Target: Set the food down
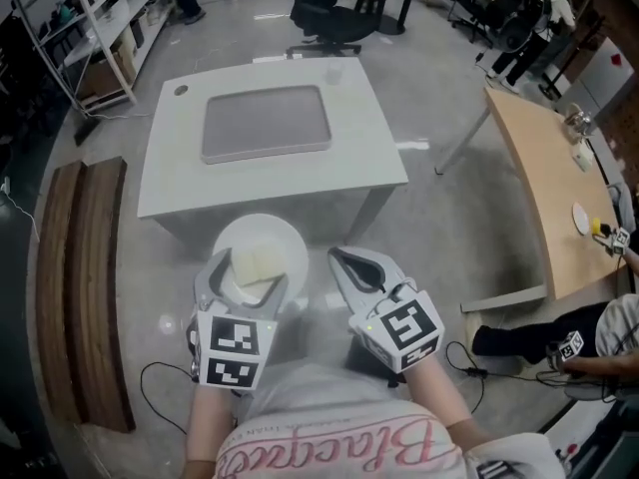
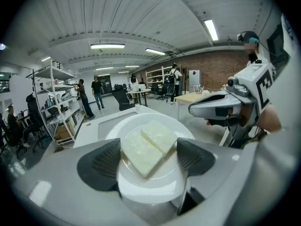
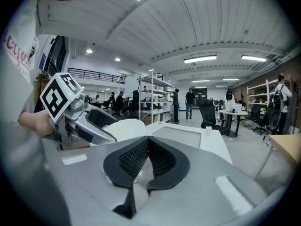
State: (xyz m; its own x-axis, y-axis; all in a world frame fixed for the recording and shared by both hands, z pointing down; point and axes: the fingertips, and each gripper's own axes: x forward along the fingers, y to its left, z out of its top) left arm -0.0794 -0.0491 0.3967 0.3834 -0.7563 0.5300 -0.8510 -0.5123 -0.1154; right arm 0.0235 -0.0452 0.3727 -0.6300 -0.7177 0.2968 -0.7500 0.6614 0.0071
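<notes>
Keep the plate (image 1: 292,243) level (left gripper (image 1: 250,281) fingers pinch it; right gripper (image 1: 349,264) fingers pressed together, empty) while lowering the food (image 1: 258,262) onto the tabletop (image 1: 371,133).

The room is bright, evenly lit by long ceiling lamps (image 2: 107,46), so the shadows are soft. The table (image 1: 364,128) throws only a weak one on the glossy floor (image 1: 429,88), which shows small white reflections. The plate (image 2: 150,185) looks nearly washed out. Both gripper views bend strongly, with dark corners, and the far background is slightly blurred.
</notes>
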